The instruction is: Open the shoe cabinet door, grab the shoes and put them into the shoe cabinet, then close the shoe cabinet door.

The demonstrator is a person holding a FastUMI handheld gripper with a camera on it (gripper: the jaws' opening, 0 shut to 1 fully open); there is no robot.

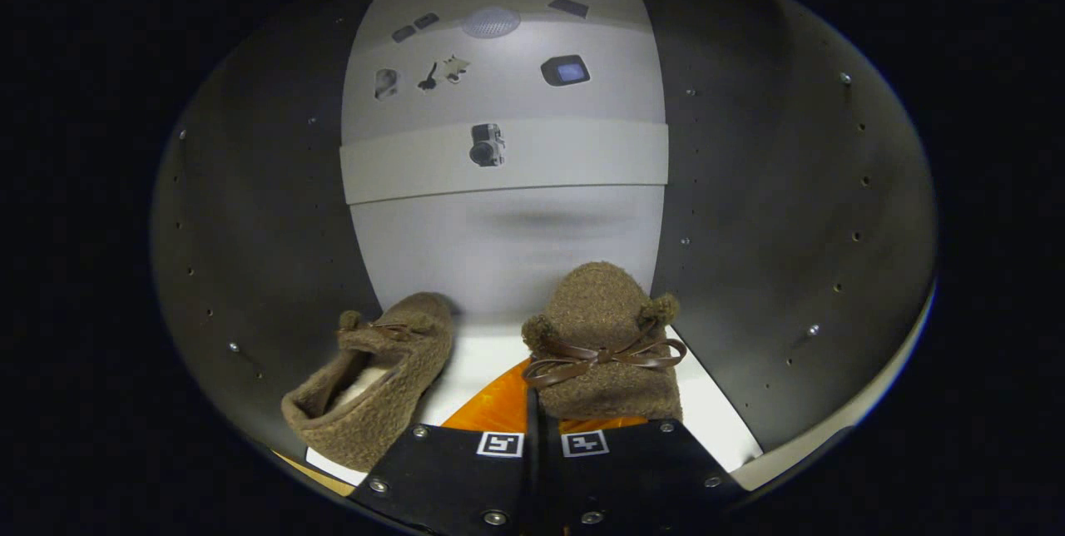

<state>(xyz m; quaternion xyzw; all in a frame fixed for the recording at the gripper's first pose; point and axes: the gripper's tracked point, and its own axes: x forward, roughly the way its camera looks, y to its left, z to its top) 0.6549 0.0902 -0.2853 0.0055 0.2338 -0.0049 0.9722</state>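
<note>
The gripper [542,424] has its fingers nearly together, pinched on the heel edge of the right slipper [606,344], apparently to carry it into the shoe cabinet [274,211]. That slipper sits just ahead of the fingers on the white cabinet floor [715,411], long axis running away, toe toward the back panel [507,245]. The left slipper [374,374] lies beside it, already inside, toe angled inward toward the back.

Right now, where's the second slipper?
Inside the cabinet, on the white shelf left of the gripper, beside the slipper pinched between its fingers.
</note>
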